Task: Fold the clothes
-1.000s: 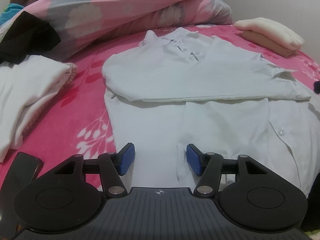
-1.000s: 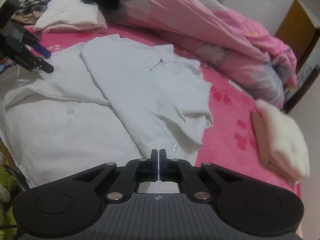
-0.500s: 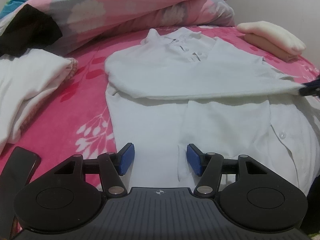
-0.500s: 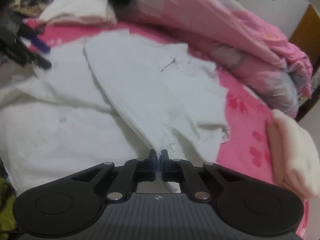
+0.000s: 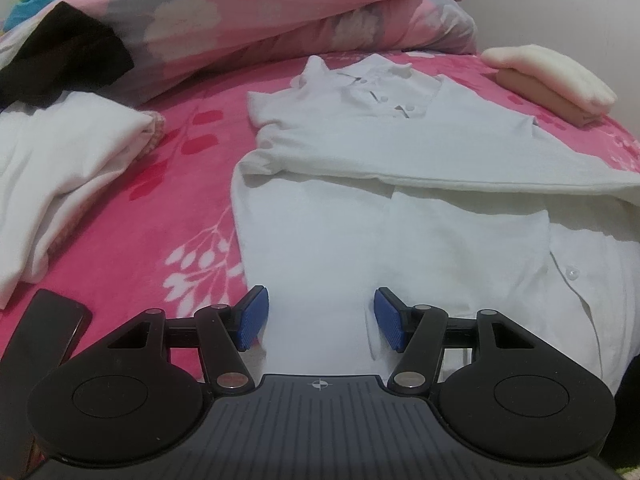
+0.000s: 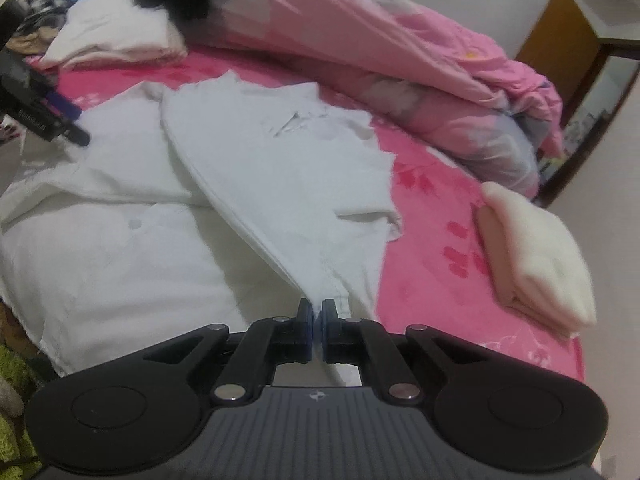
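A white shirt [image 5: 400,216] is spread on the bed [image 5: 168,208], thin, limp and light; it is best taken at hems and corners. Its corner at 6 o'clock is pinched by the right gripper [image 6: 317,322] and has been lifted taut since a second ago. The left gripper [image 5: 318,318] is held wide, empty, unchanged.

Left claw [image 5: 320,320] gapes wide, while right claw [image 6: 317,320] seems pinched nearly closed.
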`<state>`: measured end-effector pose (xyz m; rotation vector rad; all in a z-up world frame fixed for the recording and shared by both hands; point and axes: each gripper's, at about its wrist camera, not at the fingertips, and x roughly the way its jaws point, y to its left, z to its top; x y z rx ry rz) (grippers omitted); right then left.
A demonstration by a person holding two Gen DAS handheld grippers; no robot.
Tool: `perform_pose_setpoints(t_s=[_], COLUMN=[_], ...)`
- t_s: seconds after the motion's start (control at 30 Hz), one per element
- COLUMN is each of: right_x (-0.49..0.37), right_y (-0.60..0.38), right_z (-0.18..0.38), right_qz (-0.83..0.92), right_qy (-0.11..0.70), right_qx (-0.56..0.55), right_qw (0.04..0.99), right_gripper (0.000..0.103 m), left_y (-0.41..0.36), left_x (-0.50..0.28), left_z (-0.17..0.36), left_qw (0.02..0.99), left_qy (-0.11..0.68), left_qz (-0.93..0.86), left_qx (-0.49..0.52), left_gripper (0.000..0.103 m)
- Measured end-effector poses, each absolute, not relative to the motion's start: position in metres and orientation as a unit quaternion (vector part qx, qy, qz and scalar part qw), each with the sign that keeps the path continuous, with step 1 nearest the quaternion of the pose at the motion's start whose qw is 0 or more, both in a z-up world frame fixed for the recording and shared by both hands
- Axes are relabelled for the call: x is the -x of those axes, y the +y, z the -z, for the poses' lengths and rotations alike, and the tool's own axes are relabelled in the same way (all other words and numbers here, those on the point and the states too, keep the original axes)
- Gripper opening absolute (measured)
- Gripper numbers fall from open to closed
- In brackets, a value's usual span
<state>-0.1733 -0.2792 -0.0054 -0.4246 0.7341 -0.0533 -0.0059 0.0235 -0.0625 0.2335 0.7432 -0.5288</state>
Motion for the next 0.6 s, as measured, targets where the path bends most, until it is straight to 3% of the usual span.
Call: perform_pose_setpoints(t_s=[0.17, 0.3, 0.47, 0.6], right_x=[0.172, 0.178, 0.179, 0.124], right_y=[-0.272, -0.268, -0.287, -0.29], right_z=[0.025, 0.025, -0.038, -0.087], right_qz=[0.012, -0.003, -0.087, -0.141], right_qy=[0.381, 0.393, 0.328, 0.253], right_qx=[0.198, 0.212, 0.106, 0.019], right_qw=[0.903, 0.895, 0.935, 0.957], right_gripper=[0.009, 0.03, 0.036, 0.043], left_y=[0.03, 0.045, 0.075, 0.076], left_x=[0.001, -0.007, -0.048, -0.098], left_z=[0.06, 0.043, 0.019, 0.024], left_qw=[0.892, 0.9, 0.903, 0.909], left_qy=[0.365, 0.355, 0.353, 0.348], left_qz=[0.249, 0.24, 0.244, 0.218], left_qx=[-0.098, -0.083, 0.013, 0.073], left_gripper=[0.06, 0.06, 0.06, 0.059])
